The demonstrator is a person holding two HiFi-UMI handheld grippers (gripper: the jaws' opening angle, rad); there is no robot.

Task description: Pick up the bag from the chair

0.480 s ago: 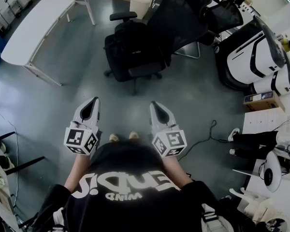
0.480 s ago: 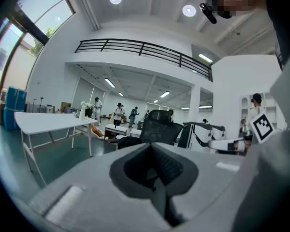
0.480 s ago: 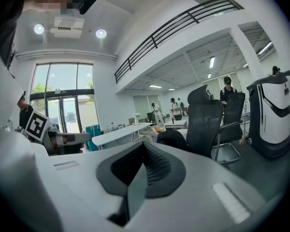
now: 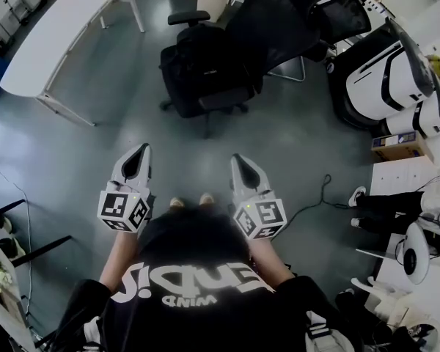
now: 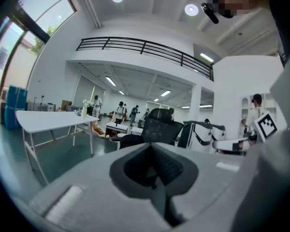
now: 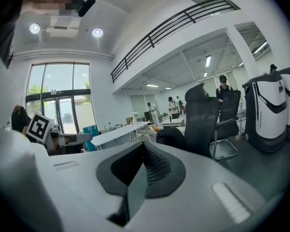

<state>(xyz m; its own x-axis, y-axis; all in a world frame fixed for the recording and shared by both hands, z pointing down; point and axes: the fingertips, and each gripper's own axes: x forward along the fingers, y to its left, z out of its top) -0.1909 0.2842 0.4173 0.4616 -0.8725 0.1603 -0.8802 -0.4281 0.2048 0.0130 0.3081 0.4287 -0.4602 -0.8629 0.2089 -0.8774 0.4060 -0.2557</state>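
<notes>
A black bag [image 4: 199, 66] rests on the seat of a black mesh office chair [image 4: 271, 22], at the top middle of the head view. Both grippers are held low in front of the person, well short of the chair. My left gripper [image 4: 140, 151] is shut and holds nothing. So is my right gripper [image 4: 239, 160]. In the left gripper view the bag [image 5: 129, 140] shows just beyond the shut jaw tips [image 5: 151, 147]. The right gripper view shows the bag [image 6: 171, 137] right of my jaw tips [image 6: 143, 147], in front of the chair back [image 6: 203, 115].
A long white table [image 4: 59, 28] stands at the upper left. White machines [image 4: 385, 79] and a cardboard box [image 4: 400, 147] line the right side. A cable [image 4: 315, 200] lies on the grey floor. A second chair [image 4: 345, 17] stands behind the first, and a seated person's legs [image 4: 385, 207] reach in from the right.
The chair and bag sit slightly higher in the head view. Both grippers stay shut and have barely moved.
</notes>
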